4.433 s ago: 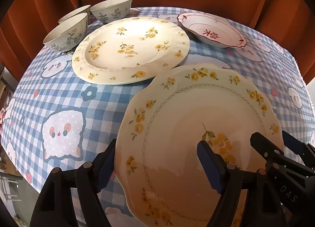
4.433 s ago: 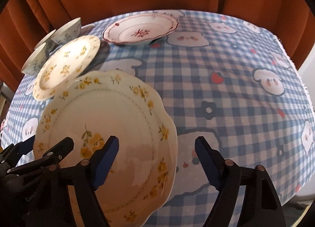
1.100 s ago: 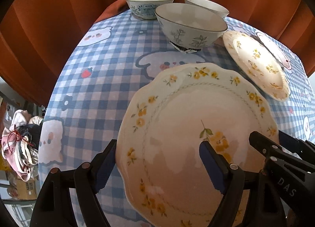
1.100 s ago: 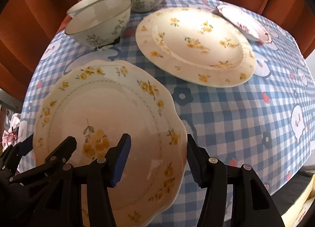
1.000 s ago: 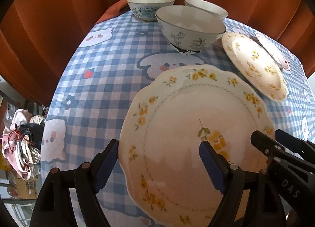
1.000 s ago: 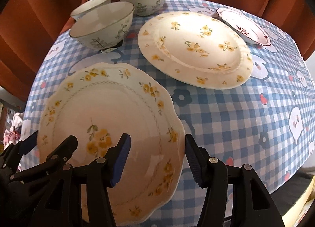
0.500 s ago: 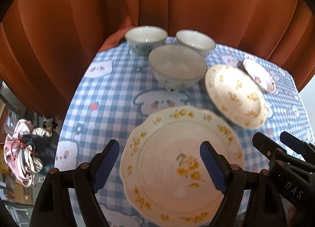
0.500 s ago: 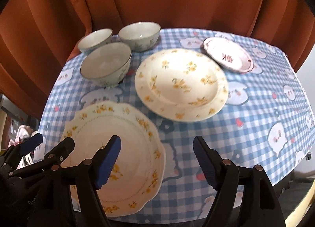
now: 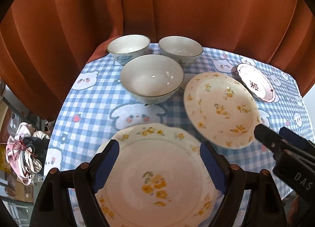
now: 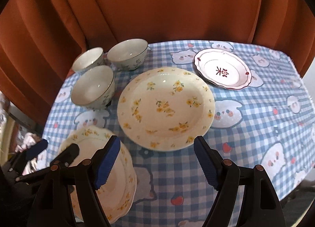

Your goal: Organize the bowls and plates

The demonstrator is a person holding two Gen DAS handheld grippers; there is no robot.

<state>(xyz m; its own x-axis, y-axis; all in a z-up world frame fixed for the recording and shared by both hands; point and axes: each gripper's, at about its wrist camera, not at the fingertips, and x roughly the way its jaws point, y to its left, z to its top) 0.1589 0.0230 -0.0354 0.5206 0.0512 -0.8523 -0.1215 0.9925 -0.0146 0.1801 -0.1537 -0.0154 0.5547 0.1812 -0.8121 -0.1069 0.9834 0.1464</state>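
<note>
While the scalloped plate lies flat on the tablecloth below it, the left gripper hangs open, gripping nothing. The right gripper, just beside, also gapes empty; the round plate and three bowls sit beyond.

- The scalloped cream plate with yellow flowers looks like glazed ceramic, smooth and softly glossy.
- The round cream plate with scattered yellow flowers has a shiny glaze.
- The three white ceramic bowls are glossy, with bright glints inside.
- The blue-and-white checked tablecloth is matt woven cloth.
- The rust-orange curtain is matt pleated fabric.
- The gripper fingers are matt black plastic with ribbed blue pads and copper-coloured rivets.
</note>
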